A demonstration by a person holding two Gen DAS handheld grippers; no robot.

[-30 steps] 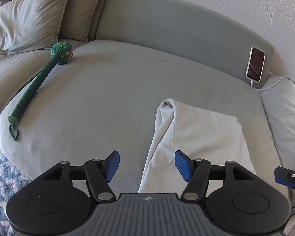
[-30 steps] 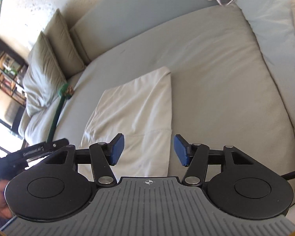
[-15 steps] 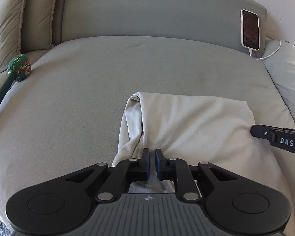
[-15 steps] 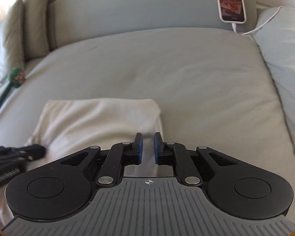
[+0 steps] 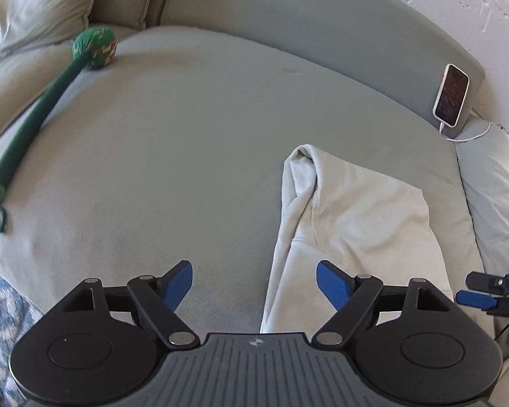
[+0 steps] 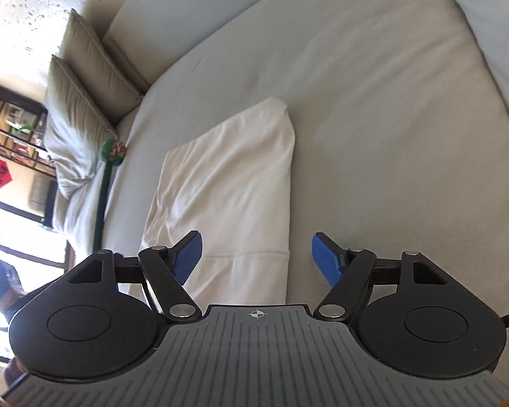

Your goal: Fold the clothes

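**Folded garment lies free on the grey sofa, both tools spreading above its near edge**

Grey upholstery fills the room's middle: a broad, rounded sofa seat (image 5: 186,156) with a curved backrest behind it. Nearest to me, the left tool (image 5: 253,281) hangs over the seat with its blue pads wide apart and its jaws opening. Nothing is pinched between them; the left edge of the cream garment (image 5: 363,224) passes under the gap, closer to the right-hand pad, and neither pad presses on it. The right tool (image 6: 256,256) is likewise spread, its jaws opening, with the garment's right edge and hem seam lying below the gap, untouched by the pads. Its fingertips also poke in at the right rim of the left tool's view.

The garment itself rests flat on the seat, folded into a rough rectangle, with a bunched fold running along its left side up to a rounded far corner.

Farther off to the left, a green rope toy (image 5: 40,112) stretches across the seat edge, its ball end just beside two olive cushions (image 6: 81,101). At the far right, a phone (image 5: 451,95) leans upright against the backrest, a white cable (image 5: 471,137) trailing from its lower end. Beyond the cushions, shelving (image 6: 6,125) stands against the wall.
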